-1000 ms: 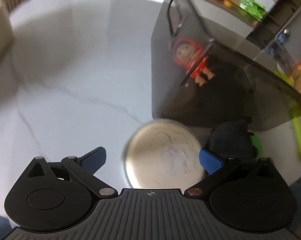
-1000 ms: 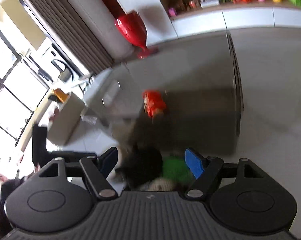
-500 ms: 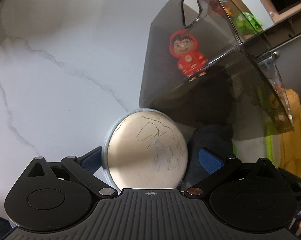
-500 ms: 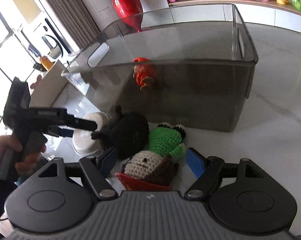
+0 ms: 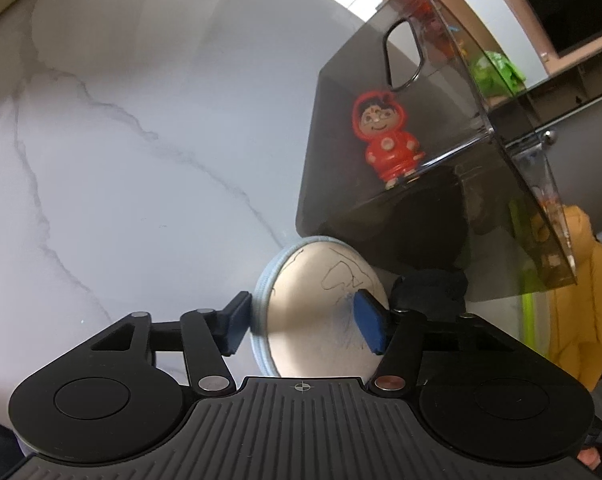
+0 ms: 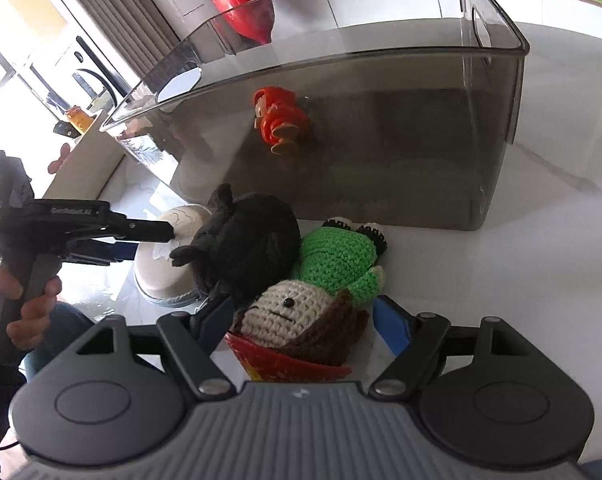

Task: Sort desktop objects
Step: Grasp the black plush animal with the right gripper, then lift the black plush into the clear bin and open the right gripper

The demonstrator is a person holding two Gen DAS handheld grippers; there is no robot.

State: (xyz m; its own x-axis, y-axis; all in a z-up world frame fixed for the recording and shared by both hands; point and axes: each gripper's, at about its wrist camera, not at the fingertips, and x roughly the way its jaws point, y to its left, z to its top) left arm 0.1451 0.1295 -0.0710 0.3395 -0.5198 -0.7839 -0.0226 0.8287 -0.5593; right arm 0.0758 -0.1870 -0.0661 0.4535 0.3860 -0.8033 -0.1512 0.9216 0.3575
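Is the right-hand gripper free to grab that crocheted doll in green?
Probably yes. The right gripper is open, its fingers either side of the crocheted doll, nothing above it. The black plush leans against the doll and might get pinched.

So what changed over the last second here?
The left gripper has just been closing onto the round pouch, its pads now against it. The right gripper came down around the crochet doll, open. Red figurine unmoved in the bin.

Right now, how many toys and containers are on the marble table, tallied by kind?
Soft toys: 2 (black plush, crochet doll)
Plastic figures: 1 (red figure)
Round pouches: 1 (round pouch)
Bins: 1 (smoky bin)
Total: 5
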